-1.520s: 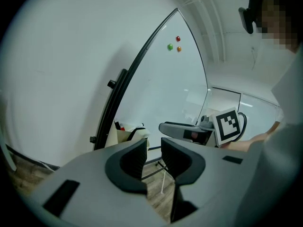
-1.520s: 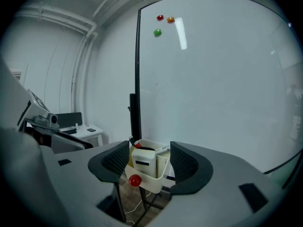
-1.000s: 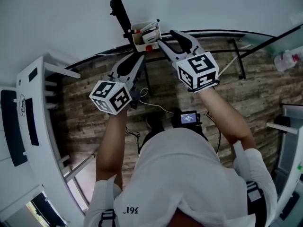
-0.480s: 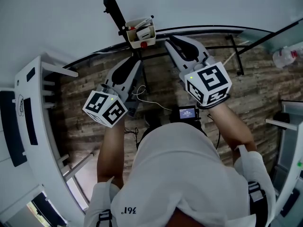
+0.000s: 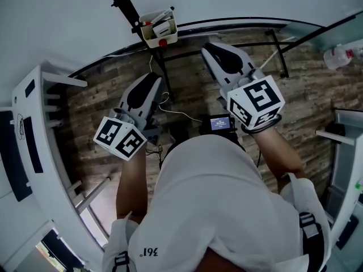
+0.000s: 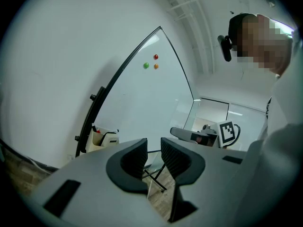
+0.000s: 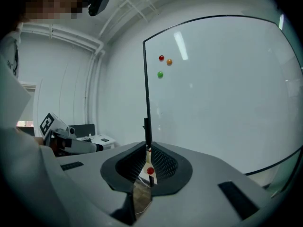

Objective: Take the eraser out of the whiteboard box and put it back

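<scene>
Hanging on the black frame bar (image 5: 123, 1) of the whiteboard (image 7: 222, 93), the whiteboard box (image 5: 152, 37) holds the eraser (image 5: 164, 27), well apart from both grippers. The right gripper (image 5: 209, 50) has just been closing its jaws, which now almost meet with nothing between them. The left gripper (image 5: 150, 81) shows a narrow gap and is also empty. Three coloured magnets (image 7: 161, 58) sit high on the board.

Wood-plank floor (image 5: 309, 92) — white wall (image 5: 45, 21), white shelf unit (image 5: 39, 152).
</scene>
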Demonstrator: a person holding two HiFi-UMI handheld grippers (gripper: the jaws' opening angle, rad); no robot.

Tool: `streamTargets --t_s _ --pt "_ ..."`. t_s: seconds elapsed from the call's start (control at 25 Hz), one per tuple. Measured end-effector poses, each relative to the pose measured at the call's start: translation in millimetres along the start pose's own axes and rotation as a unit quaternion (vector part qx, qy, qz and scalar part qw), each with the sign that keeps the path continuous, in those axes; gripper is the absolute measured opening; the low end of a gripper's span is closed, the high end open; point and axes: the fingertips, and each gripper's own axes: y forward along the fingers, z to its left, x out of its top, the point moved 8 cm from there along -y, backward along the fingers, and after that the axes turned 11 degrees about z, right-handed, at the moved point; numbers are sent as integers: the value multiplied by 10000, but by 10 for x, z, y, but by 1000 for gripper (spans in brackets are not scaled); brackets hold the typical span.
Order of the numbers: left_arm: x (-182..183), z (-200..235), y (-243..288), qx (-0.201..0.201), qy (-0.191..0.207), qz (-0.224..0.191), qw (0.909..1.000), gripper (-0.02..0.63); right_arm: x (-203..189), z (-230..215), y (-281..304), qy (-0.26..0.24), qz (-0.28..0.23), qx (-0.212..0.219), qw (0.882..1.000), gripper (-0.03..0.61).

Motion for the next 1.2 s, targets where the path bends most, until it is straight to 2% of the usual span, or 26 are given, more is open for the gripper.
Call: streamTargets --t_s 0.24,0.56,0.88,1.2 --pt "-95 -56 -51 -7 -34 45 10000 95 -49 -2 -97 102 -43 37 9999 46" --pt "-305 -97 -107 -23 -230 240 9994 95 -189 72 -189 170 161 178 9996 43" --pt "-552 -122 -218 35 -315 522 9981 95 -410 124 -291 248 386 172 9988 35" --pt "-712 -185 -276 3 -410 630 9972 94 -672 201 -350 462 637 171 9968 31"
